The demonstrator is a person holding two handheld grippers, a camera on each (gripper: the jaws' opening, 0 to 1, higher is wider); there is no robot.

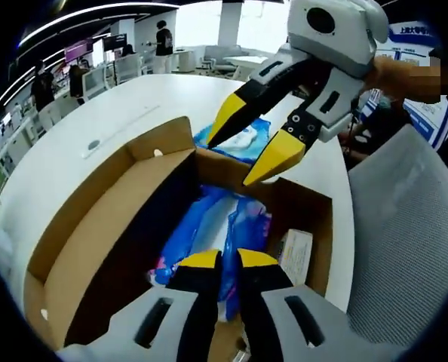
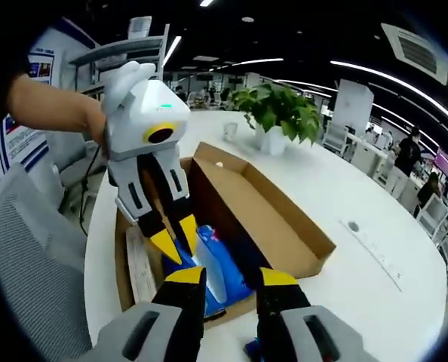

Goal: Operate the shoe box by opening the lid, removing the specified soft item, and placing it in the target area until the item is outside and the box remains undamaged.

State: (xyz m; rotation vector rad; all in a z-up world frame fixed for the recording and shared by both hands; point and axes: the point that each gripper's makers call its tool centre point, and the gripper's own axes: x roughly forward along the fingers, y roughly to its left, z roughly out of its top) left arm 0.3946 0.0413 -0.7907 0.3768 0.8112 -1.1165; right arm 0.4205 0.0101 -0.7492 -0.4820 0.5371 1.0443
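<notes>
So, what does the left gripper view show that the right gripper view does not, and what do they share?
Left gripper view: the right gripper seen from outside, jaws open, above the box's far end.
Right gripper view: the left gripper from outside, tips down at the packet, and a small clear glass on the table.
Both: the open brown cardboard shoe box, the blue plastic packet inside, the white table, the grey mesh chair.

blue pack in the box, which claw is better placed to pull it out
Left, probably. The left claw reaches down into the box, tips at the blue pack. The right claw hangs open above the box's far wall.
</notes>
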